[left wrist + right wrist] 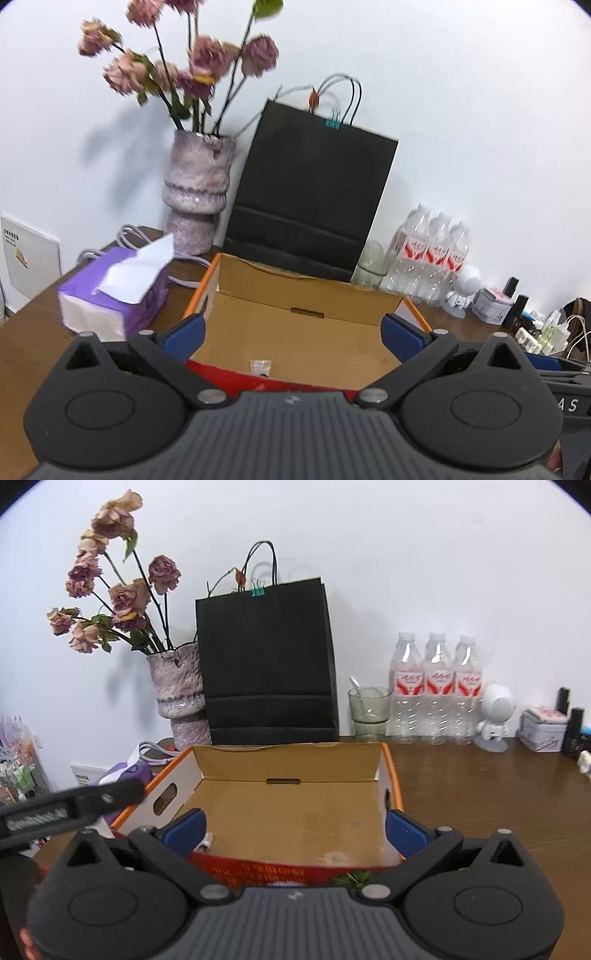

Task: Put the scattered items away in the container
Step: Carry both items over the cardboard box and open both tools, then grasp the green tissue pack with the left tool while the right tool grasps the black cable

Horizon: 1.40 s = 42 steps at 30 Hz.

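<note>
A brown wooden worktop [480, 794] is seen against a white wall, and on it an open cardboard box [291, 808] with orange-edged white sides and a red front wall is set, directly ahead of both cameras. Behind the box a black paper bag [266, 657] is stood upright against the wall, with a teal clip [257, 592] fixed at its top edge. To the left of the bag a mottled purple vase [177, 694] holding dried pink roses [110, 590] is placed.

Both pairs of tongs are held over the near edge of the box. The left tongs [293, 338] are spread wide with nothing between the blue pads [184, 334]; the right tongs [294, 829] are likewise spread and empty. In the right wrist view, the black body of the left tool [70, 808] is seen beside the box's left wall.

A purple tissue pack [114, 295] is laid left of the box. Three water bottles [436, 686] are lined up by the wall to the right of the bag, with a glass cup [369, 709] containing a spoon beside them, then a small white robot figure [495, 716] and a small tin [543, 729].

Inside the box, near its front wall, a small pale item [260, 367] is lying on the cardboard floor; a small white object [205, 843] is glimpsed by the left pad in the right wrist view, and whether it is the same item cannot be told.
</note>
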### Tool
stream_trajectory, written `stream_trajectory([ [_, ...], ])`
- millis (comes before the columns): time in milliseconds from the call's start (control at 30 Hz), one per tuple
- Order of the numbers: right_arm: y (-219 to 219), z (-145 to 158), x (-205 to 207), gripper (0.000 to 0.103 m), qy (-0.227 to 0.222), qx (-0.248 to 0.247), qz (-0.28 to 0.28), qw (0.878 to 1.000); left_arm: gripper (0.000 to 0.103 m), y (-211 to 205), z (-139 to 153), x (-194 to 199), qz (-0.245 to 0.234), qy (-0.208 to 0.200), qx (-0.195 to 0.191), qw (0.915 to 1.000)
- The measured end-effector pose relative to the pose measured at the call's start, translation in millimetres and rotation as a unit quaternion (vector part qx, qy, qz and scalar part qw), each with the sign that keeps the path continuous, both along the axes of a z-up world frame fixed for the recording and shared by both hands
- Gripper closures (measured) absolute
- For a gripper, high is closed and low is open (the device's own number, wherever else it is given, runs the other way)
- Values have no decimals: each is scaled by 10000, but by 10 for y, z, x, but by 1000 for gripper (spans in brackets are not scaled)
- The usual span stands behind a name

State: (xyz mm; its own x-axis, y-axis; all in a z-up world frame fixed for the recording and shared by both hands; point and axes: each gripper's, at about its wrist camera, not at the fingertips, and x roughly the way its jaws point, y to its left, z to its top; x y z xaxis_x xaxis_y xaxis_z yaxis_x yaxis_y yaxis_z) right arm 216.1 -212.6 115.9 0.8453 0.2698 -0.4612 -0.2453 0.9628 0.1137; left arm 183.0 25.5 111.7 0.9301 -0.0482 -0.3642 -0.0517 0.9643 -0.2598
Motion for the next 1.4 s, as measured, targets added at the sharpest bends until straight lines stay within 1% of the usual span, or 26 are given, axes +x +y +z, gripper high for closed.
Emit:
stream_trajectory([
  [100,-42,33,-175,0,-33,-53,-29,10000,0,38,35,-204,-22,-45,5,10000],
  [200,-75,27,-379,0,-84,-149,-20,9999,0,79,57,-421,-62,-83,130,9999],
  [367,-135,-81,-747,0,-111,-399,-6,9991,0,145,21,-732,-124,-86,329,9993],
  [533,-258,-322,-1117,0,-50,-484,75,9988,0,136,-153,-1014,-312,53,685,9971],
  [700,-422,-617,-1456,0,98,-417,83,9990,0,205,-367,-1300,-393,52,679,9969],
  [800,-498,-813,-1593,0,301,-482,223,9981,0,224,-553,-1421,-560,223,808,9949],
  [867,-520,-952,-1666,0,428,-579,290,9970,0,239,-671,-1471,-611,367,868,9937],
  [933,-522,-1067,-1741,0,530,-617,360,9960,0,264,-788,-1508,-639,504,809,9934],
  [1033,-498,-1163,-1810,0,597,-627,387,9955,0,287,-914,-1514,-661,680,681,9932],
  [1100,-489,-1209,-1806,0,628,-636,341,9954,0,281,-957,-1479,-660,764,678,9926],
  [1267,-525,-1238,-1695,0,735,-528,143,9958,0,226,-947,-1423,-705,720,703,9924],
  [1400,-542,-1236,-1634,0,762,-527,70,9957,0,191,-963,-1349,-652,733,827,9917],
])
